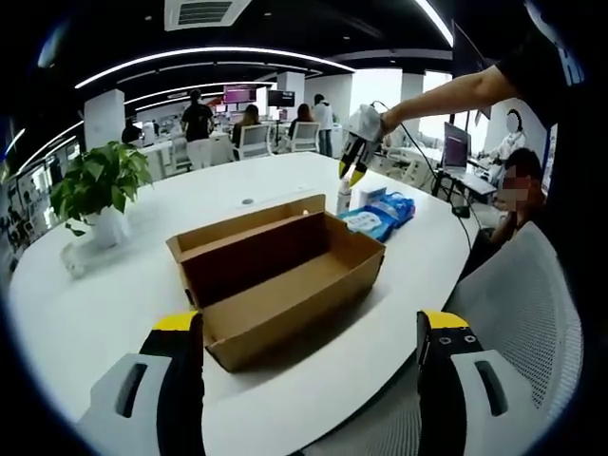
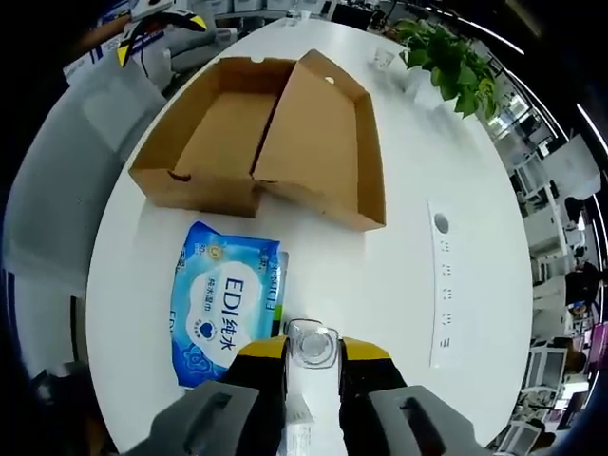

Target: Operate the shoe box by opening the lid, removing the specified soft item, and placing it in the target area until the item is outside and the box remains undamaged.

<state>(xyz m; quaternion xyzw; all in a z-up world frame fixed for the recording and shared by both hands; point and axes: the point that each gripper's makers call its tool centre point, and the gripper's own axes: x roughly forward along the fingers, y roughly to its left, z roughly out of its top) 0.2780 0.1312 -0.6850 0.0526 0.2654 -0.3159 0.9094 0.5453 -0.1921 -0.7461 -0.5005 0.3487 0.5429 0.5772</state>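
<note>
The brown cardboard shoe box (image 1: 285,271) lies open on the white table (image 1: 114,294) with nothing showing inside, its lid (image 2: 323,142) folded back beside the tray (image 2: 214,133). My left gripper (image 1: 309,323) hangs open in front of the box, apart from it, and also appears far off as the left gripper (image 2: 160,36). A blue wet-wipe pack (image 2: 226,299) lies flat outside the box, seen too as the pack (image 1: 380,214). Beside it stands a small clear bottle (image 2: 312,344). My right gripper (image 2: 313,350) is shut on its top; the right gripper (image 1: 350,173) hangs over the bottle (image 1: 343,197).
A potted plant (image 1: 100,185) stands at the table's far side, seen again as the plant (image 2: 446,57). A socket strip (image 2: 442,285) is set into the tabletop. A grey mesh chair (image 1: 518,313) sits at the near table edge. People and desks fill the room behind.
</note>
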